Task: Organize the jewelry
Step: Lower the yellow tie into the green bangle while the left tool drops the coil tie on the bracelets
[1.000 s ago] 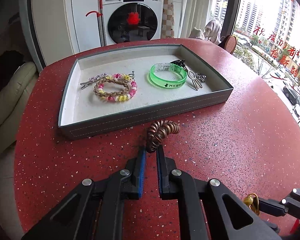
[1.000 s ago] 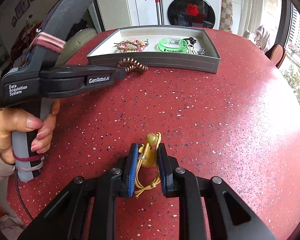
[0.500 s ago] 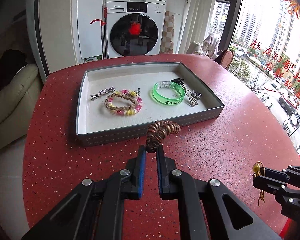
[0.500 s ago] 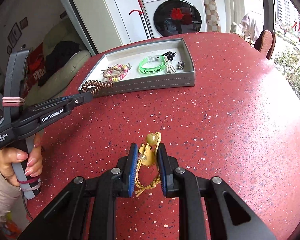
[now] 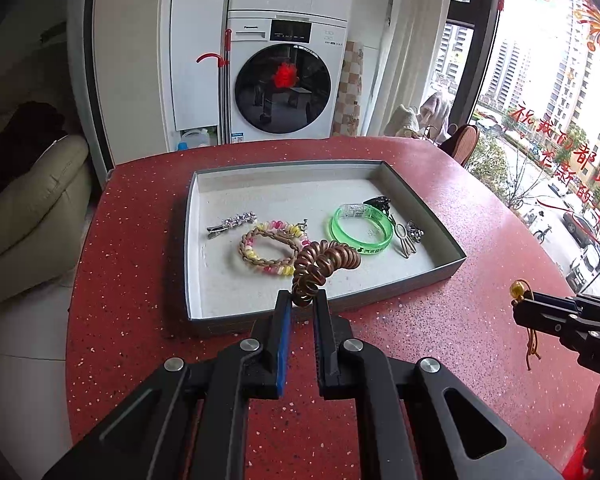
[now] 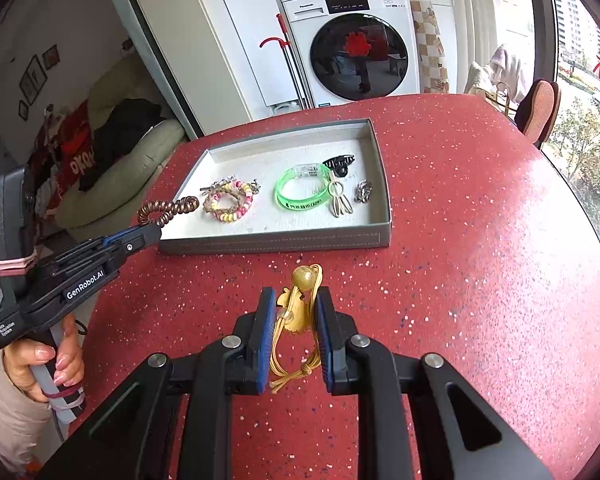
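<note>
Left gripper (image 5: 303,300) is clamped on one end of a copper coil hair tie (image 5: 325,261), which sticks out forward over the near edge of the grey tray (image 5: 452,268), curling right. Right gripper (image 6: 293,312) is squeezed on a yellow bead cord (image 6: 298,312), bead pointing forward above the red bench (image 6: 480,280), just short of the tray.

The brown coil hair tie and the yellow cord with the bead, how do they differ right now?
The coil hair tie is a brown spiral in the left gripper, near the tray. The yellow cord is thin and beaded, in the right gripper, over bare table. Both are clamped and off the table.
</note>
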The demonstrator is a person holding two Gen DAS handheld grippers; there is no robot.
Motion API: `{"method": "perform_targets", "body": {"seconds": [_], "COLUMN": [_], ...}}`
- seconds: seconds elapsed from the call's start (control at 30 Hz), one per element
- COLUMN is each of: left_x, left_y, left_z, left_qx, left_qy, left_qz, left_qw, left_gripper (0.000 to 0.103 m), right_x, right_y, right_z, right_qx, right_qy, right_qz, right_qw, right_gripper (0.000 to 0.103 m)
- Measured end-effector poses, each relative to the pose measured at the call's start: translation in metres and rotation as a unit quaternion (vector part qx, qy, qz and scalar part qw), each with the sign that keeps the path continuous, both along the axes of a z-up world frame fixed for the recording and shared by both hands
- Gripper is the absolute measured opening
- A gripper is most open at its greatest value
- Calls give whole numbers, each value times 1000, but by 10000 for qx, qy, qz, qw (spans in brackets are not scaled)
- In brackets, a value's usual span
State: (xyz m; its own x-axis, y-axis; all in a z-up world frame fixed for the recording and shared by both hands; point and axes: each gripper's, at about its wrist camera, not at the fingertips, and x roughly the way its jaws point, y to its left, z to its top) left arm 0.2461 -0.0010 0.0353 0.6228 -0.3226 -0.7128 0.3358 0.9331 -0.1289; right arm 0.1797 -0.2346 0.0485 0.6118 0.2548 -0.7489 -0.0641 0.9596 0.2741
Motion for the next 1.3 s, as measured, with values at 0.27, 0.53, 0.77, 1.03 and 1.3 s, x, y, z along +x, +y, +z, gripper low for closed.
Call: {"method": "perform_targets", "body": {"seconds": [0.27,0.53,0.77,1.03,1.3], "left_x": [32,68,91,108,115], "left_y": [-4,-12,-16,-20,-30], "left_z": [4,-2,-17,-35,-50], "left_qx": [65,125,182,193,484], "left_qy": [18,112,249,463,488], "left_qz": [114,229,377,507,528], "left_qw": [9999,9996,9988,9975,9962], "left_gripper": [29,29,29,29,29], "right_x": [52,98,130,153,170], "right_y": [4,4,2,0,6], "right_z": [9,4,-8,-20,-34], "right_qx": [65,135,226,348,207], "right_qy": [-34,21,118,202,310], "right_qz": [115,116,27,-52,-30], "right_qw": [9999,9998,9997,9992,9993], "right_gripper": [22,22,22,22,22]}}
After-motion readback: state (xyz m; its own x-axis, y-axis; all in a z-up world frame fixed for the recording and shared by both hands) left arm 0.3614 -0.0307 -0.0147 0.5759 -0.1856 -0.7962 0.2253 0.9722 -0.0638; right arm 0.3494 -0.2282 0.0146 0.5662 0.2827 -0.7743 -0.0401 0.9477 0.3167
